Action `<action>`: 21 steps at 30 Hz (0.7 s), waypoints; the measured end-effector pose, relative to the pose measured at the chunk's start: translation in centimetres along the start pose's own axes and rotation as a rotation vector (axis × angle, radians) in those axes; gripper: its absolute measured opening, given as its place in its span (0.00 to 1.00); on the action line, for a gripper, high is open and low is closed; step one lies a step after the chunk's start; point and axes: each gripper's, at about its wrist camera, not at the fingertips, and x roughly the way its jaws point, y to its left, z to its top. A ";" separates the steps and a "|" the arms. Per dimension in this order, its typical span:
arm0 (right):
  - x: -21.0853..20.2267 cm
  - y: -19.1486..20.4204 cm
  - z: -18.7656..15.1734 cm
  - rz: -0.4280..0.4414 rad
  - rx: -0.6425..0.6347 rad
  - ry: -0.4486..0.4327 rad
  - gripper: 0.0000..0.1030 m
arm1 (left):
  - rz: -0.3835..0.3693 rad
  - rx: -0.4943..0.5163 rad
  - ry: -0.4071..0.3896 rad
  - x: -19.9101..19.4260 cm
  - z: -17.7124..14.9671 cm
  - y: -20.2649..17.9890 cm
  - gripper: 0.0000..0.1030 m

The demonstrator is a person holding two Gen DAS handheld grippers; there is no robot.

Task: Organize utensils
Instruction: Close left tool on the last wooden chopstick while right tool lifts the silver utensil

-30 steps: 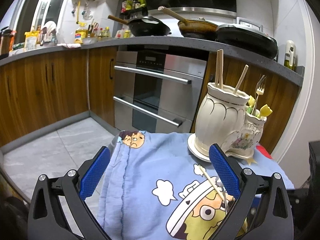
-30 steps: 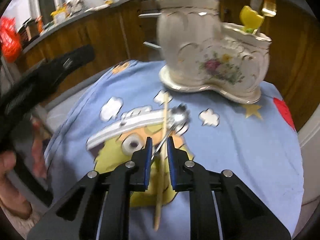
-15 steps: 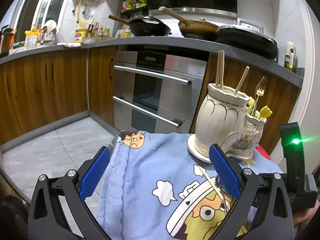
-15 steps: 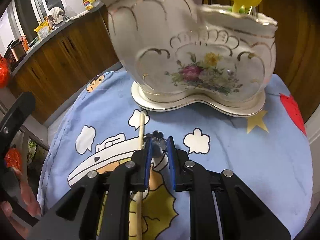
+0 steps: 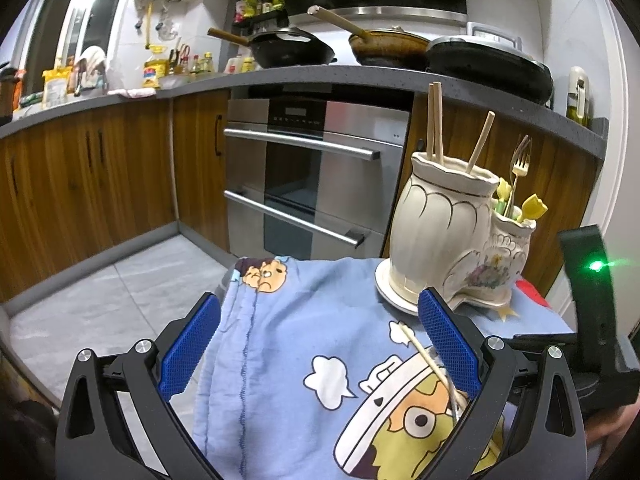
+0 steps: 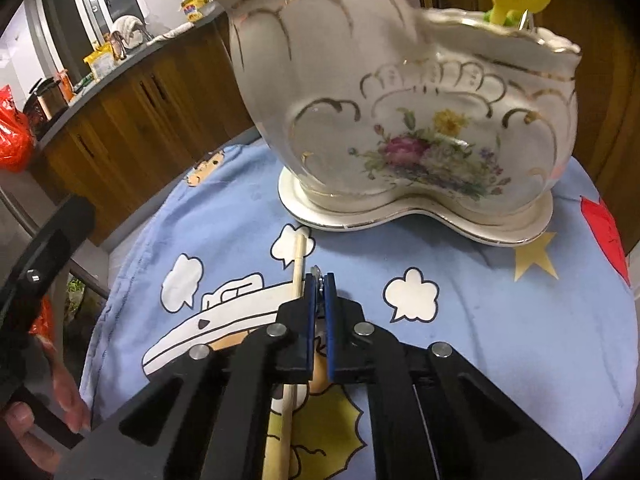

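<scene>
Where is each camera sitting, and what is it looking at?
Left wrist: sits on the left tongs, open over the blue cloth, facing the oven; only the tongs show.
Right wrist: sits on the right tongs, pinching a metal utensil beside a chopstick; a hand shows bottom left.
Shared: cloth, chopstick, ceramic holder.

Dim indoor light, sharp focus, strong fisheye bending, dark corners.
</scene>
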 end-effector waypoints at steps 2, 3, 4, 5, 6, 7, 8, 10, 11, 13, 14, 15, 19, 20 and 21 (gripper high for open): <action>-0.9 -0.3 -0.1 0.024 0.003 -0.023 0.03 | 0.001 0.005 0.007 0.1 -0.1 -0.1 0.95; -1.4 -0.6 -0.2 0.033 0.004 -0.035 0.03 | 0.000 0.010 0.016 0.3 -0.1 -0.2 0.95; -2.2 -1.0 -0.4 0.045 0.007 -0.053 0.03 | -0.001 0.013 0.021 0.3 -0.1 -0.3 0.95; -2.7 -1.3 -0.5 0.054 0.010 -0.065 0.03 | 0.000 0.016 0.022 0.4 -0.1 -0.3 0.95; -3.6 -1.9 -0.6 0.070 0.019 -0.079 0.03 | 0.002 0.022 0.023 0.4 -0.1 -0.5 0.95; -4.0 -2.3 -0.6 0.081 0.022 -0.085 0.03 | 0.002 0.028 0.029 0.4 -0.2 -0.7 0.95; -4.8 -2.8 -0.7 0.096 0.026 -0.093 0.03 | -0.009 0.029 0.043 0.5 -0.2 -0.9 0.95; -5.9 -3.4 -0.7 0.117 0.021 -0.102 0.03 | -0.052 0.027 0.083 0.9 -0.4 -1.6 0.95; -6.4 -3.7 -0.6 0.126 0.016 -0.105 0.03 | -0.076 0.034 0.109 1.2 -0.6 -2.2 0.95; -7.6 -4.6 -0.5 0.136 0.005 -0.119 0.03 | -0.087 0.081 0.157 1.6 -1.0 -3.8 0.95; -8.3 -5.2 -0.4 0.144 0.005 -0.128 0.03 | -0.083 0.107 0.171 1.7 -1.1 -4.5 0.95; -8.8 -5.8 -0.3 0.150 0.011 -0.140 0.03 | -0.076 0.132 0.182 1.7 -1.3 -5.3 0.95; -10.0 -7.9 0.2 0.160 0.032 -0.174 0.03 | -0.090 0.157 0.249 2.3 -2.2 -7.5 0.89; -10.0 -8.5 0.2 0.165 0.038 -0.174 0.03 | -0.106 0.163 0.274 2.6 -2.5 -8.0 0.84; -9.9 -9.1 0.2 0.173 0.044 -0.173 0.03 | -0.116 0.182 0.305 3.0 -2.8 -8.8 0.73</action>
